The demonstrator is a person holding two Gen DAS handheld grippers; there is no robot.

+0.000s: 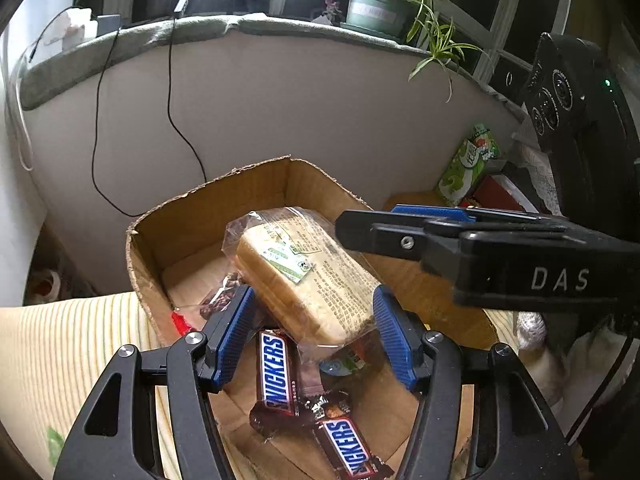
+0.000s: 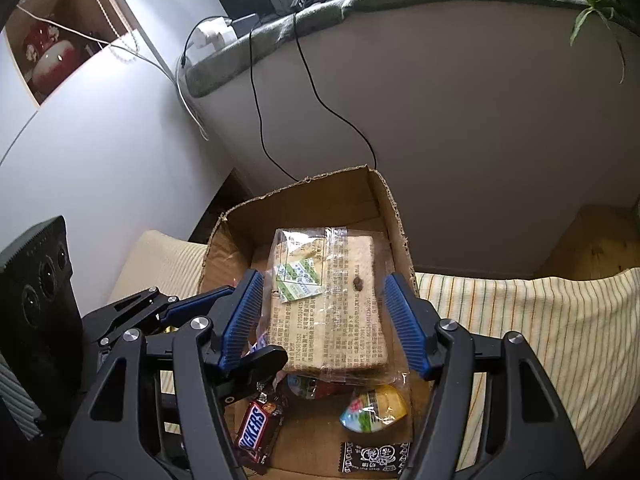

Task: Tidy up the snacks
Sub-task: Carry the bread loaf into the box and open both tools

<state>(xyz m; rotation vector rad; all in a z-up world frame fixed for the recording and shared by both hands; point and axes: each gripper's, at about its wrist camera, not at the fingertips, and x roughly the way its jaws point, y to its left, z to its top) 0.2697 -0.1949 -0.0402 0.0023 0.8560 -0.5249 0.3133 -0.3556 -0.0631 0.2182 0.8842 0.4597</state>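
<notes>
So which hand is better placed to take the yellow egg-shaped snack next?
Probably the right: the right gripper is open and the egg lies just below its finger. From the left gripper the bread pack covers it.

We hold both grippers angled downward, side by side. Our left gripper (image 1: 314,332) stands with jaws apart; our right gripper (image 2: 324,320) has jaws spread too, clasping nothing.

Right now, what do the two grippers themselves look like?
Both the left gripper and the right gripper have black angular frames with cut-outs, silver round bolts at the pivots, and ribbed blue pads on the fingers. White letters "DAS" mark the right one's side.
</notes>
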